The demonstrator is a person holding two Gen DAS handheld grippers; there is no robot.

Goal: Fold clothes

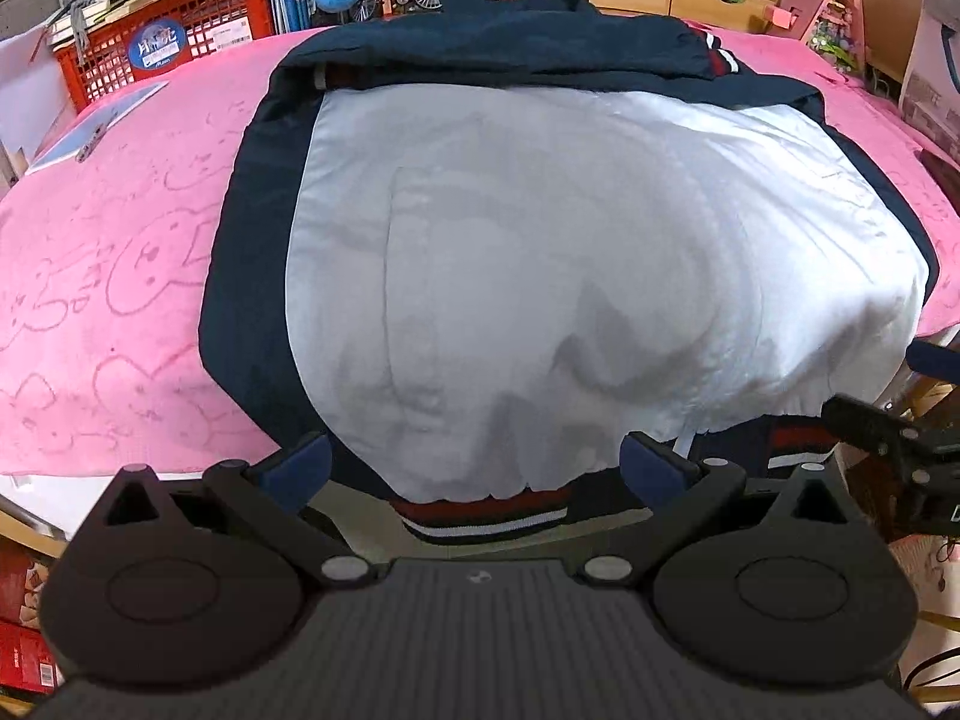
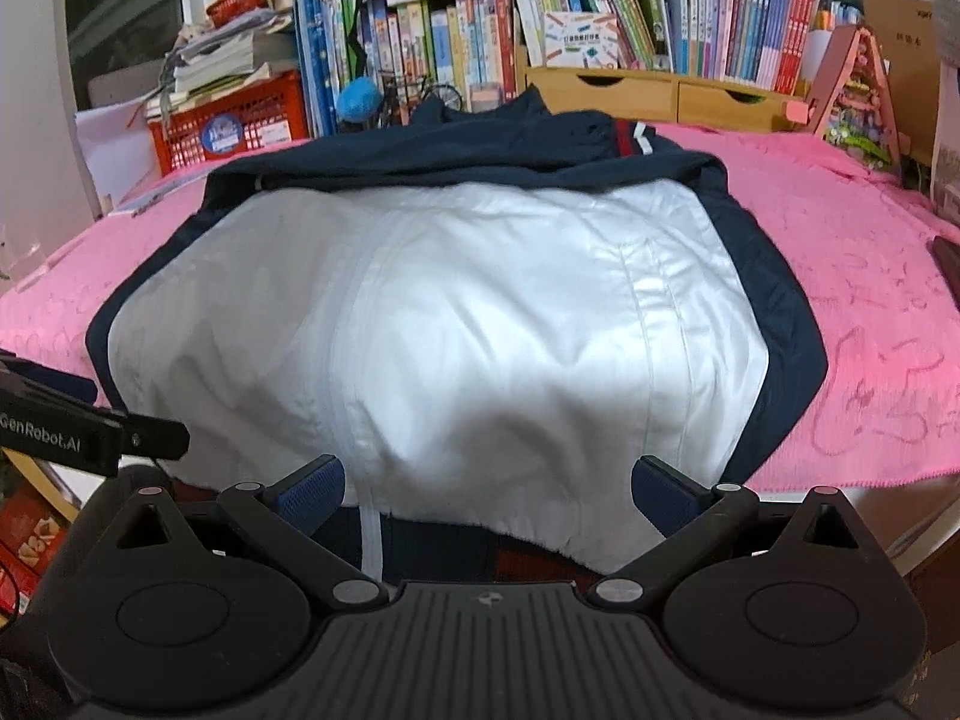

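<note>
Jacket (image 1: 540,252) is spread lining-up on the pink cloth (image 1: 120,300), hem at the near edge between spread, empty left gripper (image 1: 477,468) and right gripper (image 2: 489,492); slippery lining may be pinched alone.

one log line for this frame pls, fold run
stage: pre-grasp at near hem | jacket: flat on pink cloth, white lining up | left gripper: jaws open, empty | right gripper: jaws open, empty
</note>
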